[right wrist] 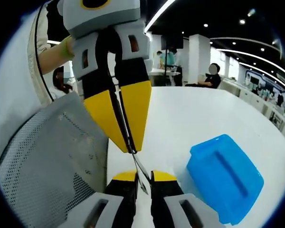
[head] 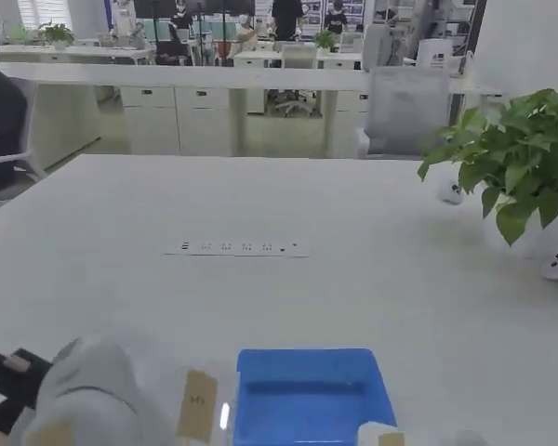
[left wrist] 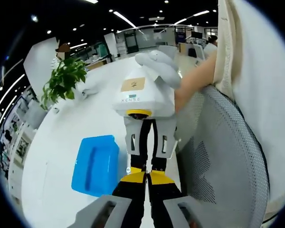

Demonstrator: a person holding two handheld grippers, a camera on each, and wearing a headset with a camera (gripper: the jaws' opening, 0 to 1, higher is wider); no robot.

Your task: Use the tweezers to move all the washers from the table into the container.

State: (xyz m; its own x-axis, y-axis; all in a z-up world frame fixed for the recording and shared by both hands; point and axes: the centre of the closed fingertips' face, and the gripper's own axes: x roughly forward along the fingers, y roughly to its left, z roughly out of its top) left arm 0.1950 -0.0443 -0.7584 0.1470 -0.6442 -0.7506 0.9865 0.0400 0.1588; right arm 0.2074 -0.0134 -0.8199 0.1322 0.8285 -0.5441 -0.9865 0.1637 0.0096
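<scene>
**A:** Head view first. Where's the work?

**B:** The blue container point(head: 316, 395) sits at 6 o'clock on the white tabletop point(head: 353, 214). There's a blurred gloved hand point(head: 84, 400) at 7 o'clock and a plant point(head: 521, 167) at 3 o'clock. The washers are too small for me to pick out there.

**A:** Left gripper view?

**B:** The right gripper point(left wrist: 147, 164) points in from 12 o'clock, tip to tip with the left gripper point(left wrist: 147, 176), whose own jaws look drawn close together. The container lies at 8 o'clock.

**A:** And the right gripper view?

**B:** The left gripper enters from 11 o'clock, its yellow jaws clenched on the tweezers point(right wrist: 137, 166). Their lower end runs to 6 o'clock, between the right gripper's own jaws. Whether those are pinching it, I cannot tell. The container is at 4 o'clock.

**A:** So which step?

**B:** I'd judge it's the setup, seating the tweezers in a grip, with no washer lifted yet. The next move calls for a firm, aligned hold, then lowering the tips to a washer on the tabletop
</scene>
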